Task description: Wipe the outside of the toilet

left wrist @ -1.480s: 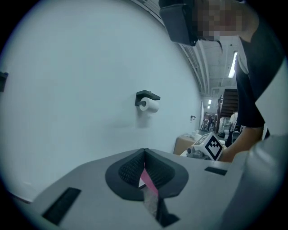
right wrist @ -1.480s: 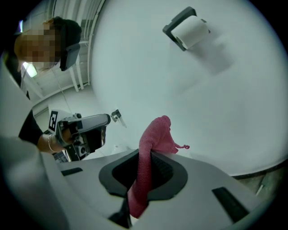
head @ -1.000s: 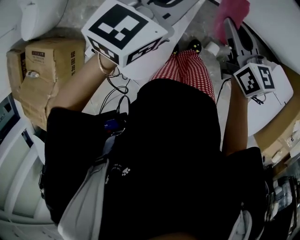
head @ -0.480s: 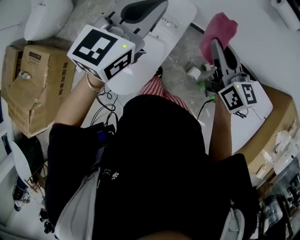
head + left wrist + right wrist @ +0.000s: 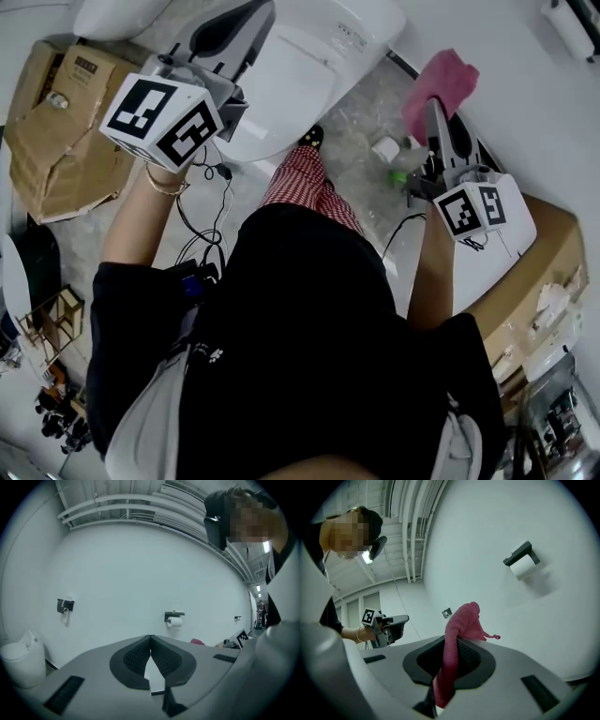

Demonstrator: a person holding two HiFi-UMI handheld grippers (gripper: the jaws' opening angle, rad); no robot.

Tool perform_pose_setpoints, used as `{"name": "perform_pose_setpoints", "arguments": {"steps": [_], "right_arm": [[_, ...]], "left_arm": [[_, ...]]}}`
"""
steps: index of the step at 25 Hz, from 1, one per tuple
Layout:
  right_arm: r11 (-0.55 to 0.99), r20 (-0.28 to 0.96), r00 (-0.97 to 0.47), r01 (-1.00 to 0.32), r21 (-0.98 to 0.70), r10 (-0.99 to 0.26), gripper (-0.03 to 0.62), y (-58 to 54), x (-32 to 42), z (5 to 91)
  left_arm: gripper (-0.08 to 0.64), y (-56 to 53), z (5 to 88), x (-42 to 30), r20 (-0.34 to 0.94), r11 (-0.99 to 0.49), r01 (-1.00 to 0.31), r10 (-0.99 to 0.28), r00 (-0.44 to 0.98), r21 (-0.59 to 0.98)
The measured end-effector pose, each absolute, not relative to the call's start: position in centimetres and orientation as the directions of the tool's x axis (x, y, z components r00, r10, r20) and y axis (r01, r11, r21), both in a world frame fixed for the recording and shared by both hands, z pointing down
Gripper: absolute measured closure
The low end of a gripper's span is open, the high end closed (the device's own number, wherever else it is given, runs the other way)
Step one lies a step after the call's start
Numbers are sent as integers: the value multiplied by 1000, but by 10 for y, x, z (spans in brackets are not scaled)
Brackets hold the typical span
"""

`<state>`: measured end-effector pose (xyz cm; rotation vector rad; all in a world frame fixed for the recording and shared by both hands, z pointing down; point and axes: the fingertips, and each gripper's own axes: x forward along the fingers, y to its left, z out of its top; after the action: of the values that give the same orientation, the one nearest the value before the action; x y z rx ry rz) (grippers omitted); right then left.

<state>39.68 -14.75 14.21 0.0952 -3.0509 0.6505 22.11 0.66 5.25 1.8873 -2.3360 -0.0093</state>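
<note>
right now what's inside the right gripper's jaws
A pink cloth is clamped in the right gripper, bunched above the jaw tips. The cloth covers the gripping faces behind it, and its lower end drops out of view.

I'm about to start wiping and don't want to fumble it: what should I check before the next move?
1. Cloth gripped by right gripper: ok, shut on it.
2. Left gripper empty: ok, shut on nothing.
3. Cloth touching the toilet: not ok, held in the air apart from it.
4. Cloth damp: cannot tell.
</note>
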Motion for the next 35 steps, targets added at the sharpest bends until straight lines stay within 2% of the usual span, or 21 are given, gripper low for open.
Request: {"name": "perform_pose_setpoints", "arguments": {"steps": [7, 11, 21, 29, 35], "right_arm": [[887, -46, -996, 92, -452, 79, 537, -99, 372, 119], [868, 8, -995, 83, -489, 100, 537, -84, 363, 129], [850, -18, -984, 164, -501, 179, 537, -27, 332, 113], [874, -31, -985, 167, -456, 171, 537, 17, 313, 100], [886, -19, -987, 154, -438, 163, 537, 78, 268, 89]], "left_arm": [[551, 68, 44, 228, 133, 311, -946, -945, -299, 89], [551, 89, 47, 233, 173, 340, -939, -929, -327, 52], [551, 143, 41, 213, 124, 376, -923, -922, -366, 75], [551, 208, 36, 192, 97, 396, -916, -916, -389, 63], [551, 273, 36, 158, 91, 398, -917, -914, -396, 14]]}}
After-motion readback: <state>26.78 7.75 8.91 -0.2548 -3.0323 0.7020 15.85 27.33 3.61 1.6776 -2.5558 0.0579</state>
